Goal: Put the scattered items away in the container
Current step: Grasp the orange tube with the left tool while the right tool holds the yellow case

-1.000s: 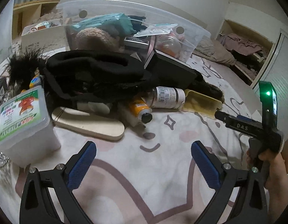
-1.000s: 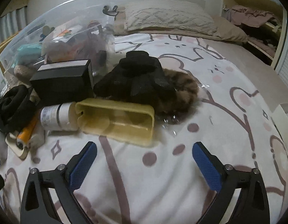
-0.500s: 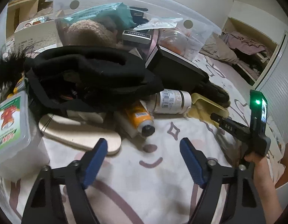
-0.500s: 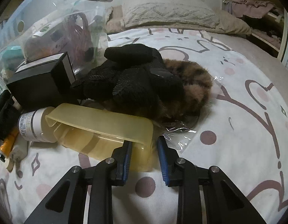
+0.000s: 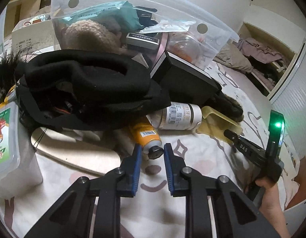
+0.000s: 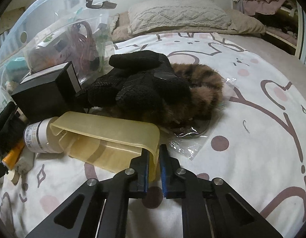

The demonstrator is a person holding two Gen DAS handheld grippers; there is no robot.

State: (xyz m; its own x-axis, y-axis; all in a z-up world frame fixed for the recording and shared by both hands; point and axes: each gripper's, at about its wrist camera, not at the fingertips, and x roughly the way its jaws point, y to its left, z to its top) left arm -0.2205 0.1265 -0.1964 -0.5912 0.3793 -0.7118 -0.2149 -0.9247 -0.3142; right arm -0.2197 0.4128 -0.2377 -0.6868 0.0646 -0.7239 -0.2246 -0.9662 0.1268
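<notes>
On the bed's white cover with brown cartoon outlines, the left gripper has just been closing its jaws, and the blue ribbed pads now sit against the black screw cap of an orange plastic tube lying at the front of the clutter. The right gripper has likewise just been closing, and its jaws now pinch the end wall of a translucent yellow plastic tray tipped on its side. The tube looks light and soft-bodied; the hard cap is the surer hold, though small and round, so it could twist or slip. The tray seems stiff, thin and smooth, light but long, so held by one end it would likely swing. Behind lie a white labelled bottle, a rigid black box, black knitted gloves and brown fur. The clear plastic container, already crowded, stands beyond them.
</notes>
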